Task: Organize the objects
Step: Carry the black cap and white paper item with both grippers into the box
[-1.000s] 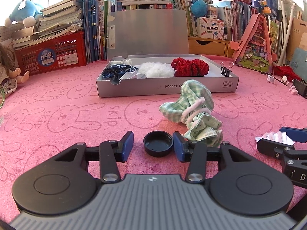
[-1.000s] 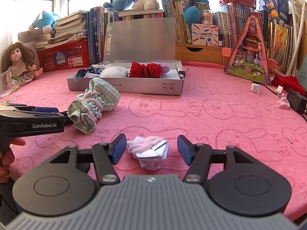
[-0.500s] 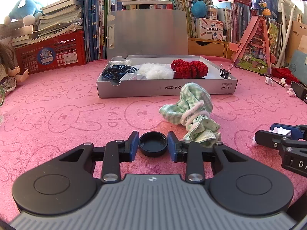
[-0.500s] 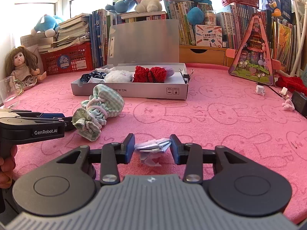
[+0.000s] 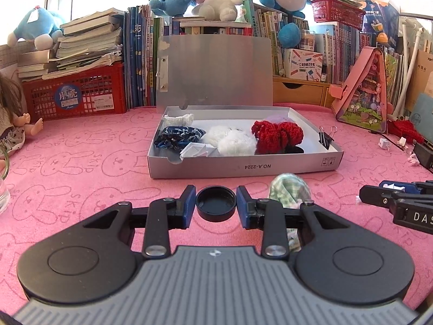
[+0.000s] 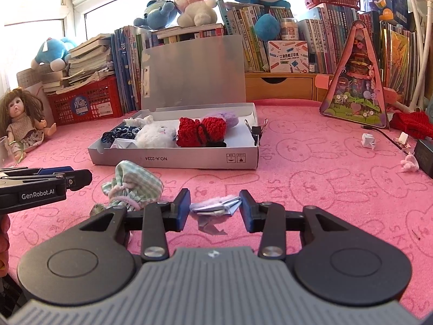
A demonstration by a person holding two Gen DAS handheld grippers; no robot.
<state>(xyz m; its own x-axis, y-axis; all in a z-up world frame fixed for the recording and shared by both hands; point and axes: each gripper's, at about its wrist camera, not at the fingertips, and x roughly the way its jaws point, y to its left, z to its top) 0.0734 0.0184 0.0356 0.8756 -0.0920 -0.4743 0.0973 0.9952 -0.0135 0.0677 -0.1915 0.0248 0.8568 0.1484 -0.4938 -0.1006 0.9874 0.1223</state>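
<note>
My left gripper is shut on a round black cap, held above the pink cloth. My right gripper is shut on a folded paper bundle with pink fuzzy trim, also lifted off the cloth. Ahead lies an open grey box holding a dark blue fabric piece, a white fluffy ball, a folded white paper and a red knitted piece. A green checked pouch lies on the cloth between the two grippers.
A black binder clip is fixed to the box's right rim. A doll and a red crate sit at the left, books and plush toys along the back. A pink triangular toy house, small paper bits and a black adapter lie at the right.
Both grippers closed, the left on the black cap and the right on the paper bundle. Both then rose and moved toward the grey box, carrying what they hold.
</note>
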